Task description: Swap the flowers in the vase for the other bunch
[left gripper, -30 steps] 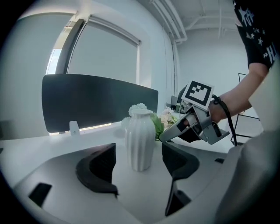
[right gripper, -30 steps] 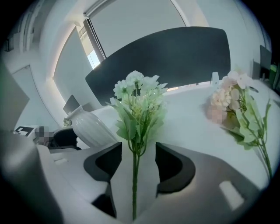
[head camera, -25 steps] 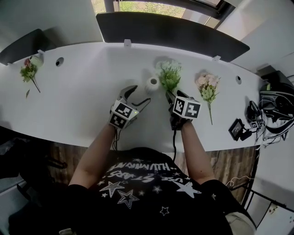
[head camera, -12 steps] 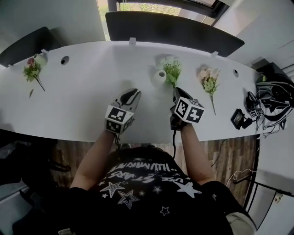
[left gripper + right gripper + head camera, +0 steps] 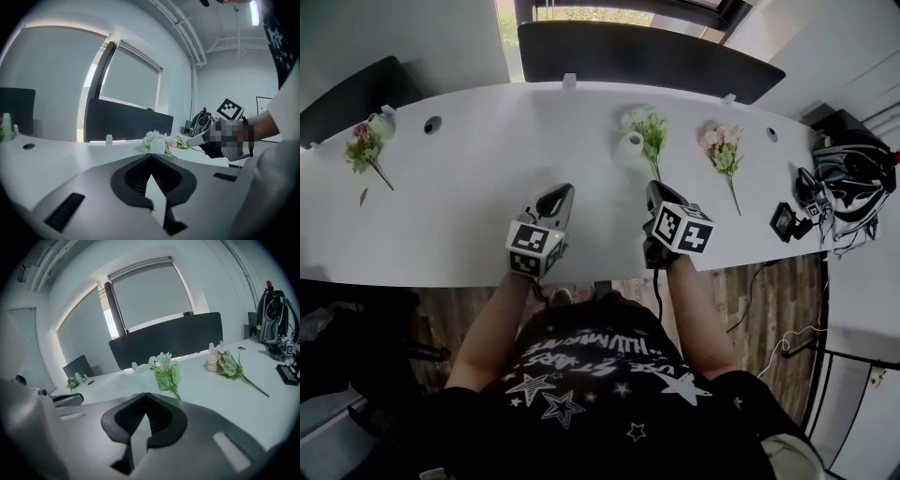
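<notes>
Item: vase (image 5: 630, 145), white, upright on table (image 5: 469, 197), apparently empty; white-green bunch (image 5: 651, 131) lying just beside it, pink bunch (image 5: 721, 146) further right.
Tools: left gripper (image 5: 562, 193), right gripper (image 5: 654, 192), jaws pressed together, empty (just closed).
Risk: a blunt re-approach could tip the vase, the bunch lying so close.
Change: grippers, earlier spread beside the vase, now nearer the table edge.
</notes>
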The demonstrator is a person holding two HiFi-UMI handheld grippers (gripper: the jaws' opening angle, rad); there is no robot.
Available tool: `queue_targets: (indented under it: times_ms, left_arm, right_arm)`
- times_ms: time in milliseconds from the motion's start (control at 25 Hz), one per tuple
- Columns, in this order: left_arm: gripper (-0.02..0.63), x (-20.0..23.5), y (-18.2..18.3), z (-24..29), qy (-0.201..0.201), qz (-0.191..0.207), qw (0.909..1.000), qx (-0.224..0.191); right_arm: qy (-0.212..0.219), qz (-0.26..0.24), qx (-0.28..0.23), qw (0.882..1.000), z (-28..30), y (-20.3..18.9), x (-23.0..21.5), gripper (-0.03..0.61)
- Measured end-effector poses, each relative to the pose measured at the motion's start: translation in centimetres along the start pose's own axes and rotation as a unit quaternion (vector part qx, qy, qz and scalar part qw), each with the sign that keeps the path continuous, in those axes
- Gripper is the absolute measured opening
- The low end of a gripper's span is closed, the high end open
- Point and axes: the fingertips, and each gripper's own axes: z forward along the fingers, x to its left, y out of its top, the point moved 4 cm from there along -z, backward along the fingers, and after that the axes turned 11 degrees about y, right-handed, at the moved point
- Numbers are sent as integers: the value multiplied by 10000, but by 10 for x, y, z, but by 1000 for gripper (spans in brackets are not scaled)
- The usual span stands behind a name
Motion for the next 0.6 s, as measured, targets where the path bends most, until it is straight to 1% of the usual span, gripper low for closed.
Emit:
queue_targets:
  times_ms: [80,240,440,600]
  left_arm:
    - [8,1,-1,-4,-81,-3,10000,-12]
    - [8,0,-3,-9,-280,-206,9992,-175]
    - [8,-7,-5,-12,-449,-122,9986,-242]
    - [8,-13,-3,-17,-440,-160,9986,-227]
  right_arm:
    - [-53,17,-26,10000,-6,-5,6,3]
    - [-166,36,-57,9998,-22,-17,18,3]
    - [-244,-19,-45,9997,-39,-29,28,3]
    - [-230,-154,48,9996,-44,-35,30,3]
